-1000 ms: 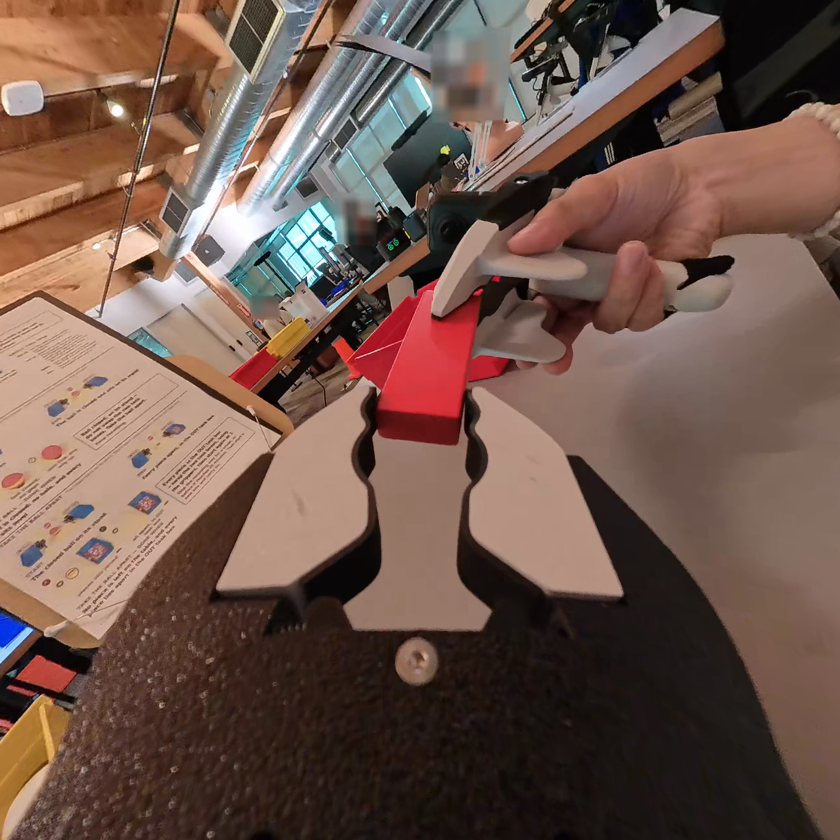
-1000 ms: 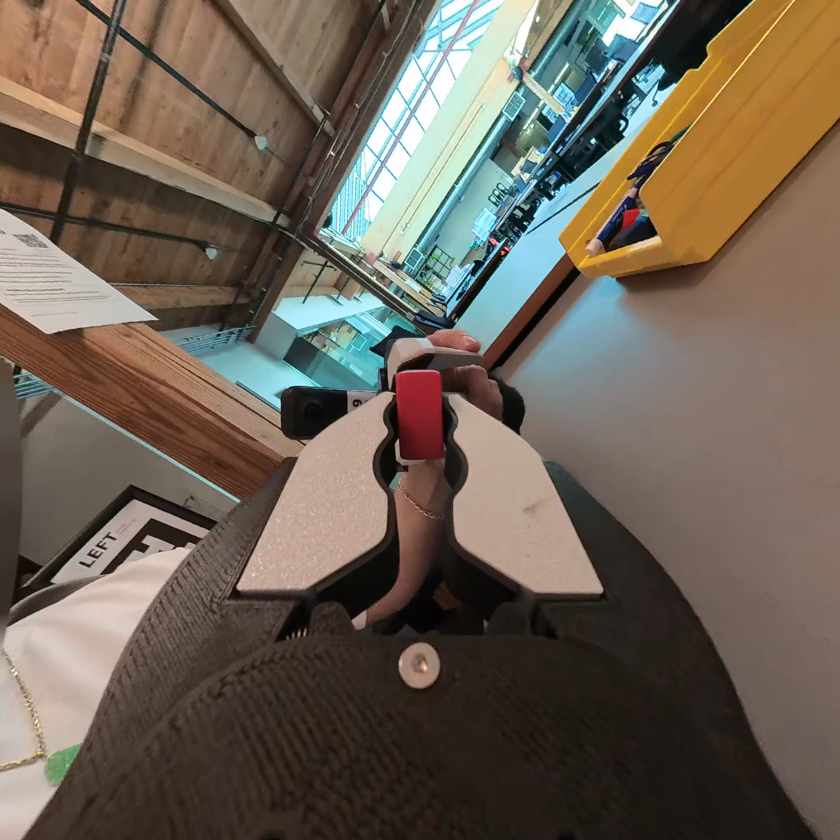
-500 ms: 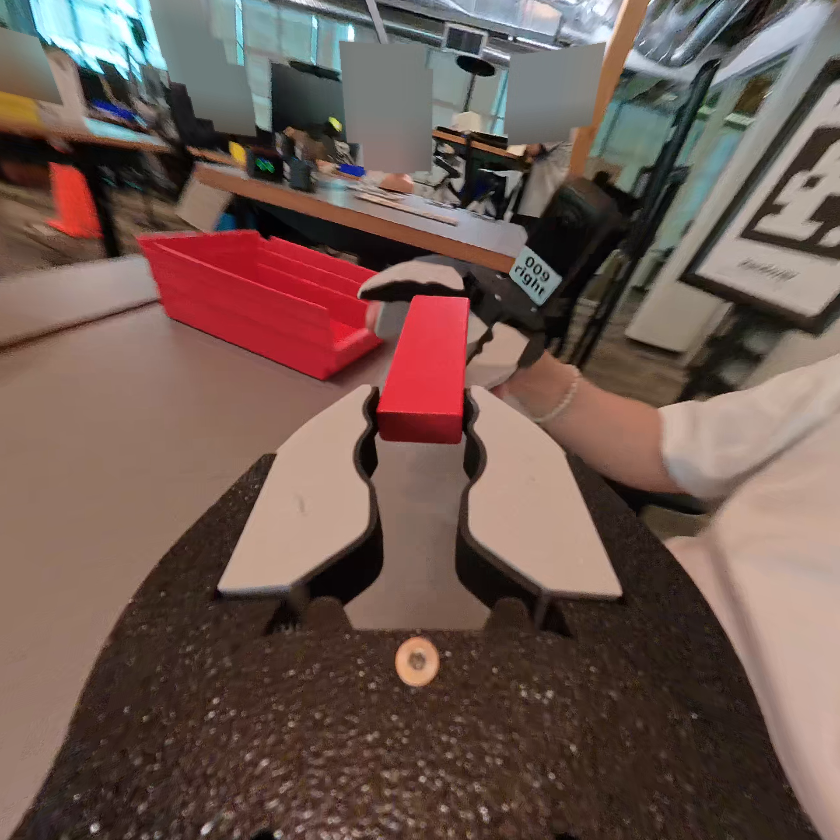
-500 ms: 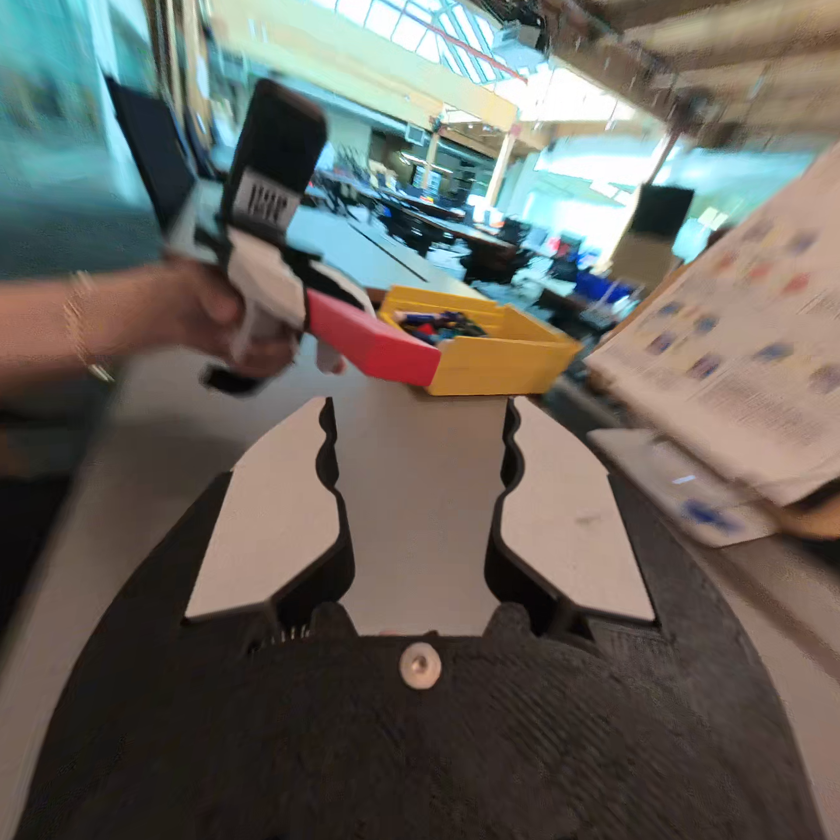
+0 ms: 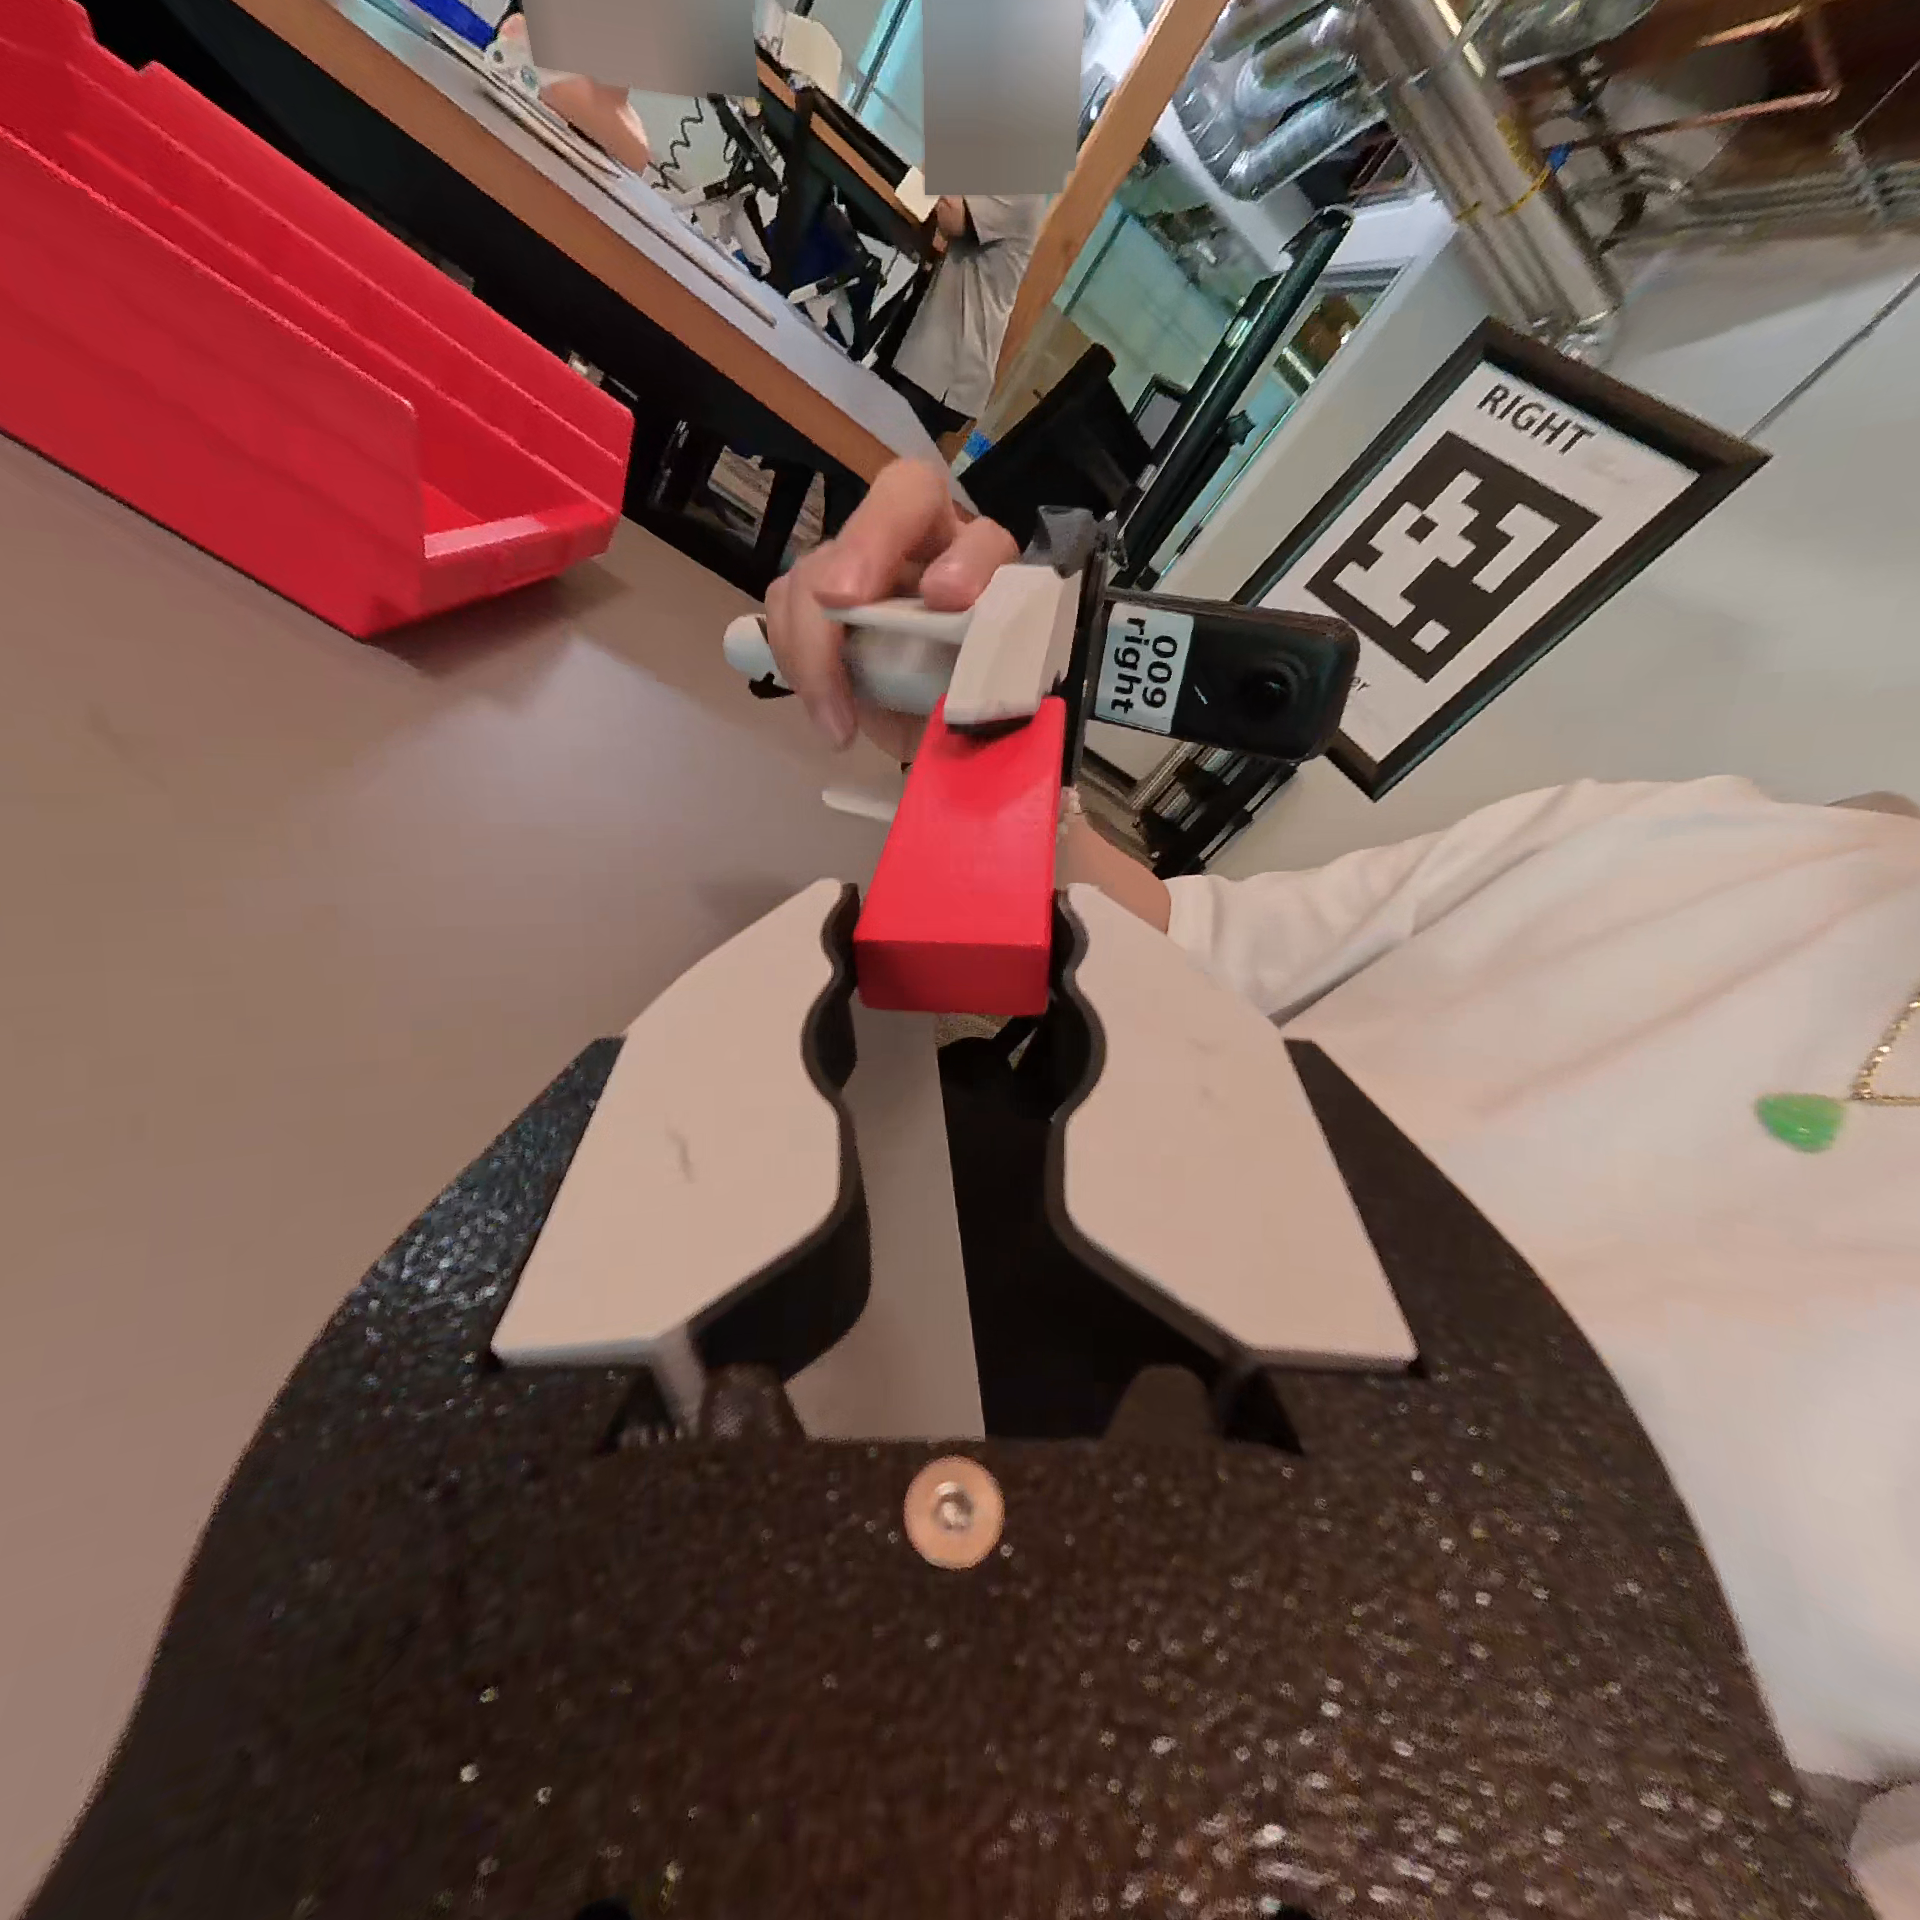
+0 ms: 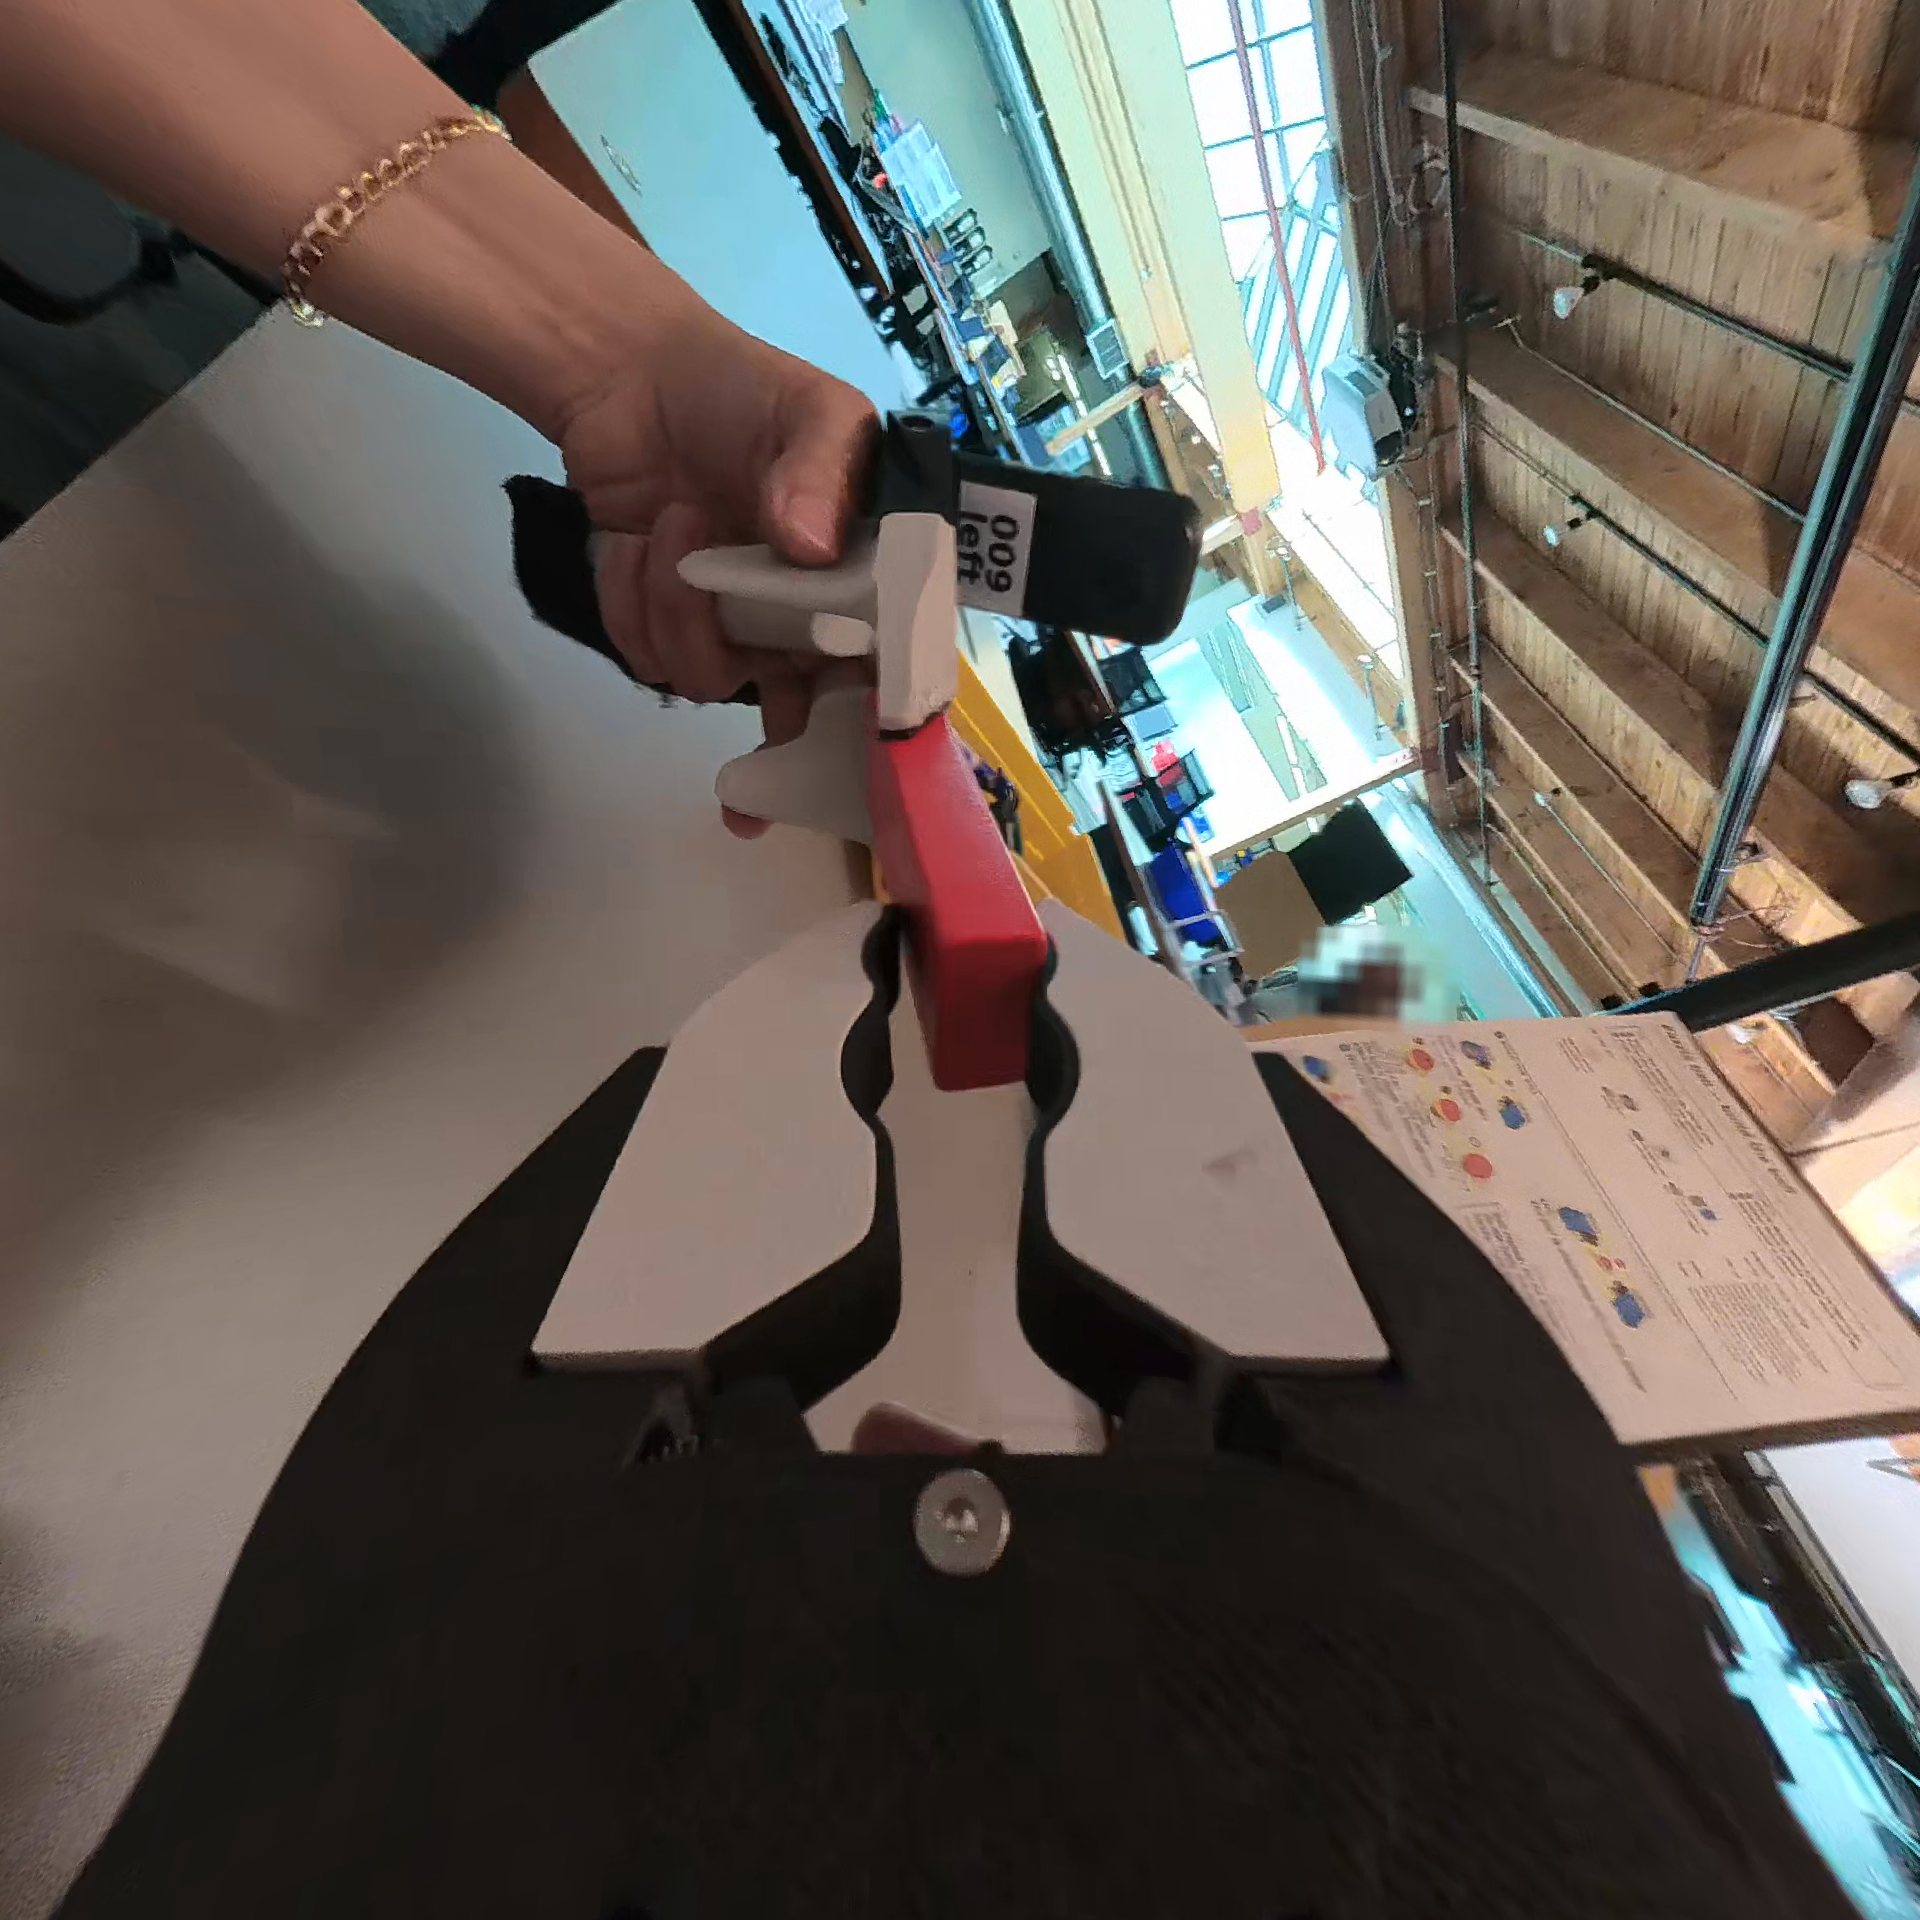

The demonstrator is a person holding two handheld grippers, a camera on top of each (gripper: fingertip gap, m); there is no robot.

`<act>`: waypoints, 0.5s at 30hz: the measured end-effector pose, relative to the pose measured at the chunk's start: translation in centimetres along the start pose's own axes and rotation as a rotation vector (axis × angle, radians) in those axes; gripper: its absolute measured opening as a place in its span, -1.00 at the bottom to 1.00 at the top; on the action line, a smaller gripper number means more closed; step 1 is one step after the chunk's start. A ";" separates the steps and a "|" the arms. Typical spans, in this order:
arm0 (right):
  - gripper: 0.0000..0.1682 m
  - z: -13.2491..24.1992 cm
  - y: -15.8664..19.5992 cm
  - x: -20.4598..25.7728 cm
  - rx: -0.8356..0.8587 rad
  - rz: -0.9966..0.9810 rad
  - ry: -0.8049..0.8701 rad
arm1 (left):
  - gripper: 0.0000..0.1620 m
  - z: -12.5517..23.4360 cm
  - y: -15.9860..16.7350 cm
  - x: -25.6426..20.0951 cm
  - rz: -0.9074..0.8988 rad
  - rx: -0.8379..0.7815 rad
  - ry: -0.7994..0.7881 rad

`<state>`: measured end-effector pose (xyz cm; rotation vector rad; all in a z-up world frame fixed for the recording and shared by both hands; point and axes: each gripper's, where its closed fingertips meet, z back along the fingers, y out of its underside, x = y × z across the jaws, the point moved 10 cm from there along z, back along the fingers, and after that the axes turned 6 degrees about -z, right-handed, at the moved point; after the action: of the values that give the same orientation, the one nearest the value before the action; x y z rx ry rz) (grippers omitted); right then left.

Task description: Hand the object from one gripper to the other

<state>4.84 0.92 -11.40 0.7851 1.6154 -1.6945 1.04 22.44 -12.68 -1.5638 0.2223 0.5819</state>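
A red rectangular block (image 5: 966,862) is held in the air between both grippers. My left gripper (image 5: 951,920) is shut on the block's near end in the left wrist view. The right gripper (image 5: 961,743) shows there at the far end, its fingers (image 5: 1003,665) clamped over the block's top and underside. In the right wrist view my right gripper (image 6: 961,935) is shut on the near end of the block (image 6: 971,1003). The left gripper (image 6: 883,743) grips the far end, held by a hand with a bracelet.
A red bin (image 5: 260,343) stands on the grey table (image 5: 312,935) at far left. A yellow bin (image 6: 1023,821) lies behind the block in the right wrist view. An instruction sheet on a board (image 6: 1558,1195) is at right. The person's white shirt (image 5: 1558,1039) is close. Only a small space, under 4 cm, lies between the two pairs of fingers.
A second ago both grippers held the block. Half a second ago the right gripper was open and apart from it. Now it is shut on the block's free end again.
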 end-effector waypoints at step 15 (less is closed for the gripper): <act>-0.80 -2.4 1.3 -0.6 0.531 -0.006 0.210 | 0.20 -2.8 -2.3 -2.9 -0.350 0.049 -0.901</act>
<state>6.14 3.36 -11.85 1.2478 1.3000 -2.1372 0.32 19.36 -9.32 -1.1224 -0.6971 0.9243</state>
